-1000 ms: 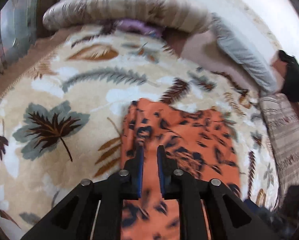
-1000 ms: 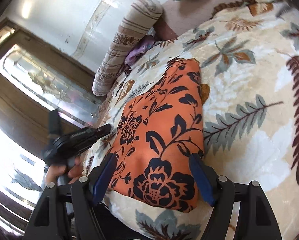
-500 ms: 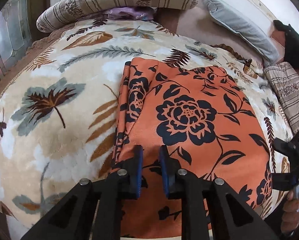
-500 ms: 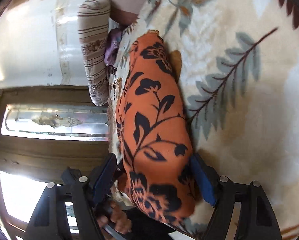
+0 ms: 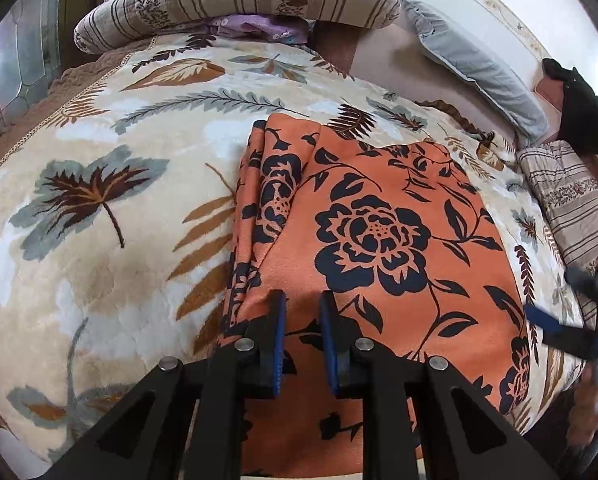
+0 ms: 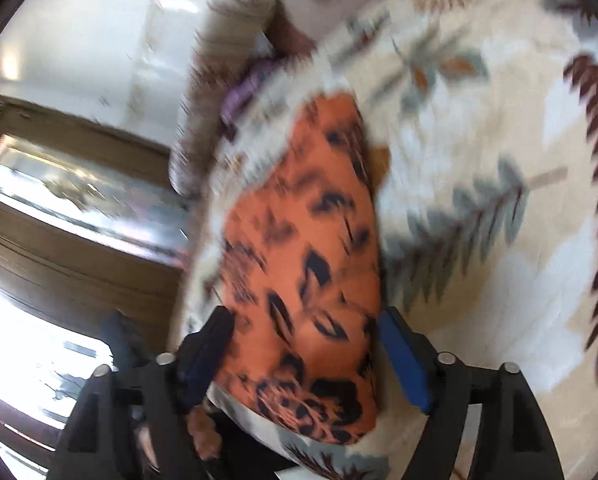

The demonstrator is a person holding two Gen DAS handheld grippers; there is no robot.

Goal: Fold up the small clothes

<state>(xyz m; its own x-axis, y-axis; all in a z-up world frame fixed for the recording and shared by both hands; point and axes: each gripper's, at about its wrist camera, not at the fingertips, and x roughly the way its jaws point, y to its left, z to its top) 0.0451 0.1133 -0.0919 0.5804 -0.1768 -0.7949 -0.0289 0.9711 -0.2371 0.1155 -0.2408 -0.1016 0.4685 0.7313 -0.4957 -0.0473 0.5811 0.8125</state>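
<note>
A: Lying flat on a bed [image 5: 99, 280], an orange cloth [image 5: 379, 240] with black flowers fills the middle of the left wrist view. It rests on a cream blanket [image 5: 119, 300] printed with grey and brown leaves. Along its left edge the cloth bunches into long folds.

B: Where is the left claw [image 5: 302, 330]?

A: At the near edge of the cloth, low in the picture. Its two blue-padded fingers [image 5: 277, 340] stand close together with a narrow gap between them. Orange cloth shows in that gap, but I cannot tell whether the pads pinch it.

B: And the right claw [image 6: 307, 364]?

A: Its own view is blurred. The fingers stand wide apart, one at each side of the cloth's near end, and the orange fabric [image 6: 307, 280] lies between them. I cannot tell whether either pad touches it. In the left view, this claw [image 5: 555, 328] shows as a dark shape with a blue pad at the right edge, just beside the cloth's right border.

B: What else is on the bed?

A: A striped bolster [image 5: 239, 4] lies across the far end, with something purple [image 5: 259, 26] tucked just under it. A grey pillow [image 5: 479, 64] sits to the far right, and a striped folded blanket [image 5: 571, 196] lies at the right side, well apart from the cloth. A dark object [image 5: 583, 116] stands beyond it; I cannot make out what it is.
</note>
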